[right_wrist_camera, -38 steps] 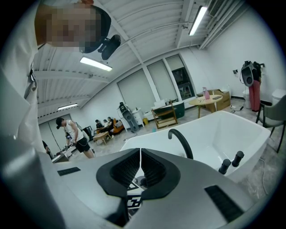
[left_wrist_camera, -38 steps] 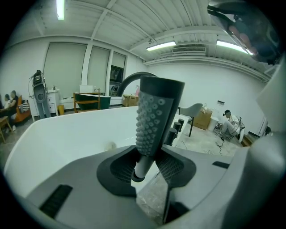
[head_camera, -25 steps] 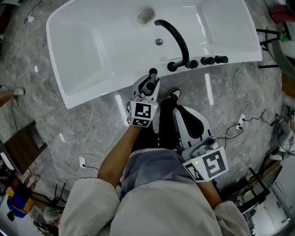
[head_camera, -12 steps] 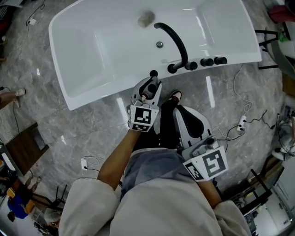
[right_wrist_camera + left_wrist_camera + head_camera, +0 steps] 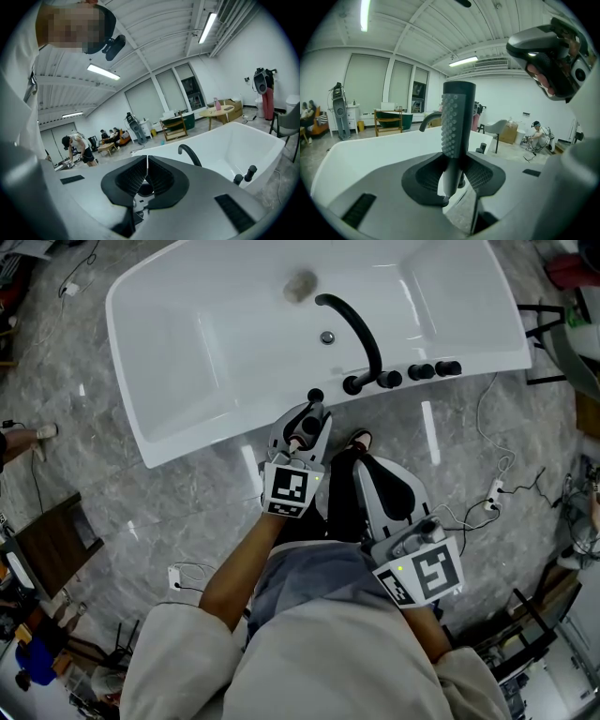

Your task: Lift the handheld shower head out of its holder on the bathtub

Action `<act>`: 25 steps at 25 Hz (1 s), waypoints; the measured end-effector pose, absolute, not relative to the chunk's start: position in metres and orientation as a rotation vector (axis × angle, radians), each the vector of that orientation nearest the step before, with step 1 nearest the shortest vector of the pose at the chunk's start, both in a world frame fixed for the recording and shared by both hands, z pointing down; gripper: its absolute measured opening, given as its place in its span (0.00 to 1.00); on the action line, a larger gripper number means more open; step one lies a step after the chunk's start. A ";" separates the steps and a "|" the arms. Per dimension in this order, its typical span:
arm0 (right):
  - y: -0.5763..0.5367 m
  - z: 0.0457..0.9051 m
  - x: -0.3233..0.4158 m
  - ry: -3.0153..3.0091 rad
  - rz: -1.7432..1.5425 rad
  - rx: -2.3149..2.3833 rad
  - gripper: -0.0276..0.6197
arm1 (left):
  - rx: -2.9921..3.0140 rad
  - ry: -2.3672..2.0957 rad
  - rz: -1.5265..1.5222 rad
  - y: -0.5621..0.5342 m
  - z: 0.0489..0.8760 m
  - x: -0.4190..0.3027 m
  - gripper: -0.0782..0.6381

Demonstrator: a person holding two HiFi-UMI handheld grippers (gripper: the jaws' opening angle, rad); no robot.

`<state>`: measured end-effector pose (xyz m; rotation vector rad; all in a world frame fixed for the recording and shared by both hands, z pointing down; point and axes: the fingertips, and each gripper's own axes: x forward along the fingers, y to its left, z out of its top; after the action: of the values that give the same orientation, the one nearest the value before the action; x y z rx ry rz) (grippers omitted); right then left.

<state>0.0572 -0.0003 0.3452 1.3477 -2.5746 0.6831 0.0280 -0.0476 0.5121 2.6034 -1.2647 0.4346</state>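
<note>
The dark, nubbed shower head (image 5: pixel 458 122) stands upright, clamped in my left gripper (image 5: pixel 456 177), at the white bathtub (image 5: pixel 187 418) rim.

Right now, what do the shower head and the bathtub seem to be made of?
Shower head: probably matt dark plastic or coated metal; rows of pale nubs on its face look rubbery. Bathtub: glossy white, perhaps acrylic or enamel; bright streaks of light show on its walls.

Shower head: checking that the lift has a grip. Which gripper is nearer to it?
Left. The left gripper has its fingers clamped on the shower head; the right gripper sits back from the bathtub, shut and empty.
</note>
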 end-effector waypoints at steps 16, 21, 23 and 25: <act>-0.008 0.331 0.057 -2.608 0.654 1.356 0.07 | 2.655 -1.235 0.373 -0.043 0.464 0.026 0.30; -0.007 0.324 0.055 -2.623 0.639 1.352 0.07 | 2.707 -1.218 0.342 -0.038 0.442 0.025 0.30; -0.006 0.322 0.055 -2.629 0.634 1.351 0.07 | 2.714 -1.223 0.323 -0.037 0.433 0.024 0.30; -0.006 0.321 0.055 -2.635 0.629 1.351 0.07 | 2.718 -1.225 0.303 -0.036 0.424 0.024 0.30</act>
<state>0.0552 -0.0064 0.3205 1.3508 -2.6348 0.6286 0.0235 -0.0360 0.4236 2.7178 -1.2248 0.3032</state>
